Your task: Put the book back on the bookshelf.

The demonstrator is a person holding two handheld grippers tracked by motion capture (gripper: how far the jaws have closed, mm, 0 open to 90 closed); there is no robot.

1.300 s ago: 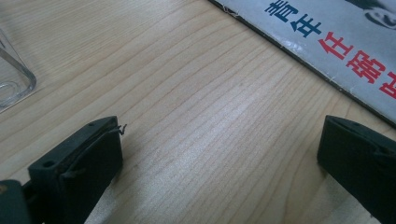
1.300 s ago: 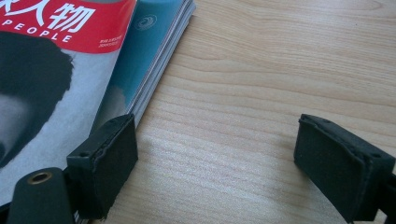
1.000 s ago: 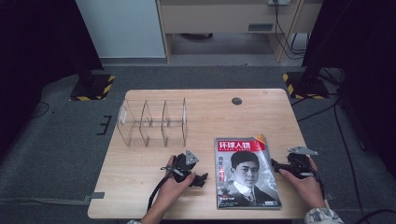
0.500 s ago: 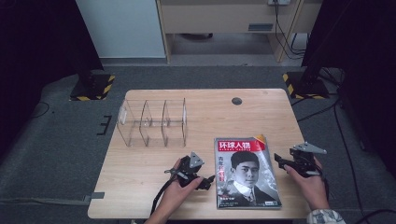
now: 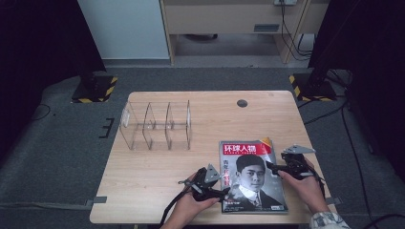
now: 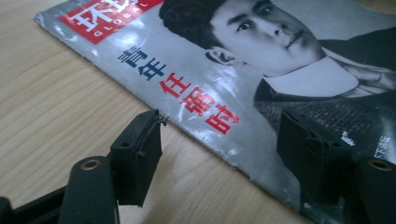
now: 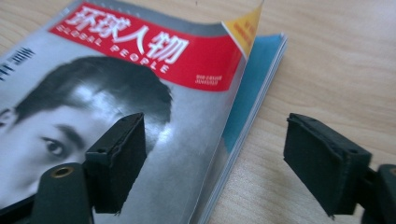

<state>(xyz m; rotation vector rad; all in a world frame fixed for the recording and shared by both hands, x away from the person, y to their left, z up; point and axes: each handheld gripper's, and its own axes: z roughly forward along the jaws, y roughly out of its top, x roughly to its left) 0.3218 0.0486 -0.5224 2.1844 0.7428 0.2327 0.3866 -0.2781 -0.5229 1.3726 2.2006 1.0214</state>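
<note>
Glossy magazine [image 5: 253, 176] is lying flat near the surface's [image 5: 157, 186] front edge as both grippers are closing in. Left gripper [image 5: 224, 192] has just been narrowing its fingers, released, astride the spine edge. Right gripper [image 5: 271, 166], its fingers just widening, is straddling the page edge, gripping nothing yet.

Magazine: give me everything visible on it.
The magazine lies flat and closed on the wooden table, near its front edge. Glossy cover: red title banner, black-and-white portrait, red and blue Chinese text. Its top right cover corner curls up, showing a blue page beneath. A gripper's open jaws straddle each side edge; neither grips it.

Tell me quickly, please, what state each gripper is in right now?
Left gripper: open, jaws just been closing, straddling the magazine's left edge, not gripping.
Right gripper: open, jaws just reopening, astride the magazine's right edge, holding nothing.
</note>
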